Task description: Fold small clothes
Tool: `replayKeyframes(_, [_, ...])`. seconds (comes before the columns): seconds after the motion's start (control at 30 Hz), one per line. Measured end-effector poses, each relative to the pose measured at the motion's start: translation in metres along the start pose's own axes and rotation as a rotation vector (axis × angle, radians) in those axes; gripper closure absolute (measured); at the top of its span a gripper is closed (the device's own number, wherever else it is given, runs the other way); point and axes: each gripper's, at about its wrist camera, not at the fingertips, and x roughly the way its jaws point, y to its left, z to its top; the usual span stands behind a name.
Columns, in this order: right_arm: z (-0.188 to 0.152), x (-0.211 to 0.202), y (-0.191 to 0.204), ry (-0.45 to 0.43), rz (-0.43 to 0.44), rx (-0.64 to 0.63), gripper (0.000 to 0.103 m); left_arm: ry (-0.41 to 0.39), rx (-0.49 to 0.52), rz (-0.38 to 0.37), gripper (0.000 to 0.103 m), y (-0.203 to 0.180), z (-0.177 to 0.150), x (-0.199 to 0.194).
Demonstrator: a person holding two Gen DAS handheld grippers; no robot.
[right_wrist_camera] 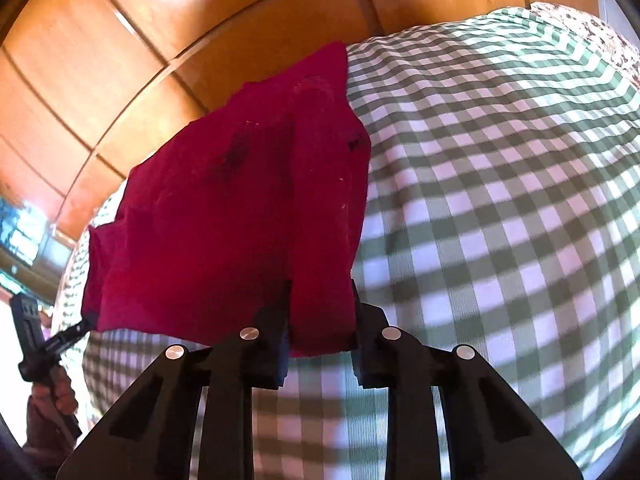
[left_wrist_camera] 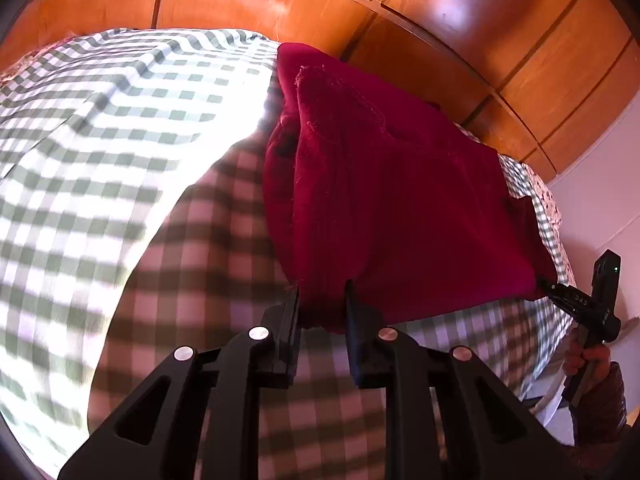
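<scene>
A small dark red garment (left_wrist_camera: 384, 184) hangs stretched between my two grippers above a bed with a green and white checked sheet (left_wrist_camera: 100, 152). My left gripper (left_wrist_camera: 322, 296) is shut on one near corner of the garment. In the left wrist view the right gripper (left_wrist_camera: 546, 282) grips the other corner at the far right. In the right wrist view the garment (right_wrist_camera: 240, 216) fills the middle, and my right gripper (right_wrist_camera: 321, 292) is shut on its near corner. The left gripper (right_wrist_camera: 86, 324) holds the far left corner there.
A wooden panelled wardrobe (left_wrist_camera: 460, 20) stands behind the bed, also in the right wrist view (right_wrist_camera: 120, 40). The checked sheet (right_wrist_camera: 500, 200) spreads wide to the right. A floral cover (right_wrist_camera: 592, 36) lies at the bed's far end. A white wall (left_wrist_camera: 600, 208) is at right.
</scene>
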Motion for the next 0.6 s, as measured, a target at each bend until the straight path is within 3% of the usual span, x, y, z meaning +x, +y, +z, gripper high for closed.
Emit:
replayKeyframes(0.27, [-0.049,-0.037,0.0,0.065,0.0,-0.044,0.08,0.026,0.02,0.046,0.084,-0.016,-0.059,-0.036])
replayKeyframes(0.43, [-0.076,-0.049,0.0,0.114,-0.003,-0.065,0.08,0.021,0.035,0.154,0.076,-0.023,-0.06,-0.042])
replayKeyframes(0.47, [-0.077,-0.05,0.0,0.11,-0.003,-0.065,0.08,0.012,0.044,0.168,0.073,-0.025,-0.059,-0.043])
replayKeyframes(0.53, [-0.077,-0.049,0.0,0.113,-0.004,-0.064,0.077,-0.023,0.051,0.21,0.052,-0.027,-0.056,-0.047])
replayKeyframes(0.57, [-0.075,-0.048,0.001,0.11,-0.016,-0.064,0.065,-0.042,0.056,0.226,0.045,-0.028,-0.053,-0.049])
replayKeyframes(0.6, [-0.073,-0.047,0.001,0.108,-0.02,-0.058,0.058,-0.059,0.059,0.239,0.045,-0.03,-0.05,-0.05])
